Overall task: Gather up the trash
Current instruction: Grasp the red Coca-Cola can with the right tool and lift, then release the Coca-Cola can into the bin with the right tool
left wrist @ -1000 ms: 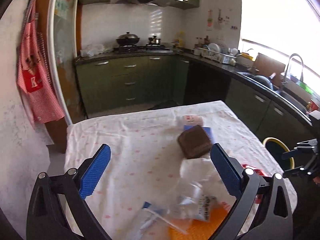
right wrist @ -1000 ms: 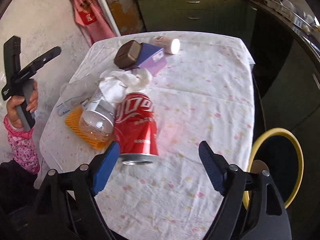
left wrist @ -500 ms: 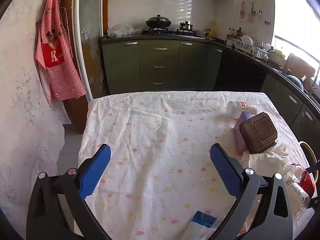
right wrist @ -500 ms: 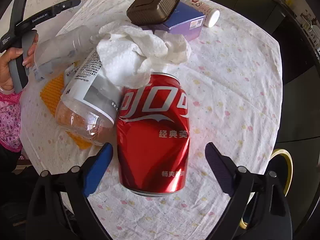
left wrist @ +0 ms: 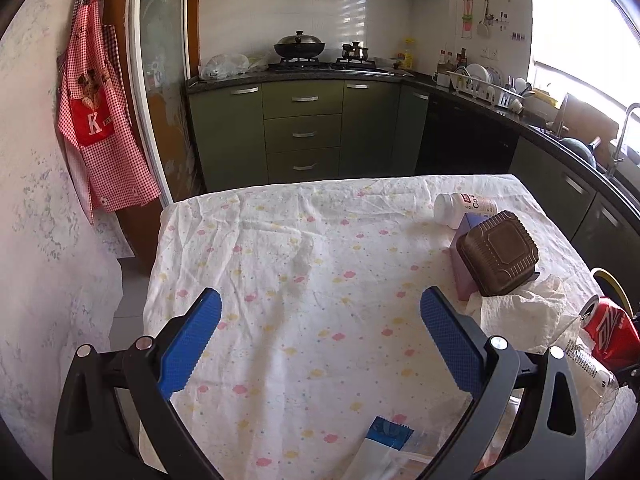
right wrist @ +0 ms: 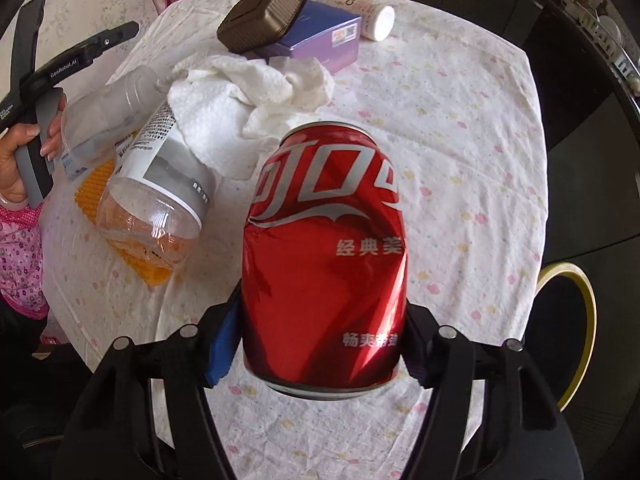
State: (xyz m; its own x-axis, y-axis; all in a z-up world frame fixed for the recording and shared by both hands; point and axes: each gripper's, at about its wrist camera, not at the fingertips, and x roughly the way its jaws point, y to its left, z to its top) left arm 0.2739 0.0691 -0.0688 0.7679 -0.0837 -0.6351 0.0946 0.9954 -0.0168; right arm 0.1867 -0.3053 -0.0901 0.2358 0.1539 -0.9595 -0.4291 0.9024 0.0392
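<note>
**poster1:** So, which step are we on? Looks to me like the grab stage. The right gripper (right wrist: 322, 336) has its jaws pressed in on both sides of the red soda can (right wrist: 326, 252), pinching it near the base. The can's already dented, and whether it's lifted off the tablecloth (right wrist: 460, 152) or just resting on it, I can't tell.

**poster2:** Agreed, the can is the first piece of trash in hand. The left gripper (left wrist: 320, 344) is spread wide with nothing between its blue pads, hovering over a bare patch of cloth.

**poster1:** Rest of the junk sits in a heap just left of the can: clear plastic bottle (right wrist: 156, 184) on its side, crumpled paper towel (right wrist: 248, 92), brown plastic tub (right wrist: 262, 20) leaning on a purple box (right wrist: 320, 36), and a white pill bottle (right wrist: 360, 10) beyond that.

**poster2:** Next move, I'd guess: carry the can to the yellow-rimmed bin (right wrist: 568, 332) off the table's right edge and let go over the opening. Thin dented can, so a gentle squeeze should do, and swing clear of the table edge.
</note>
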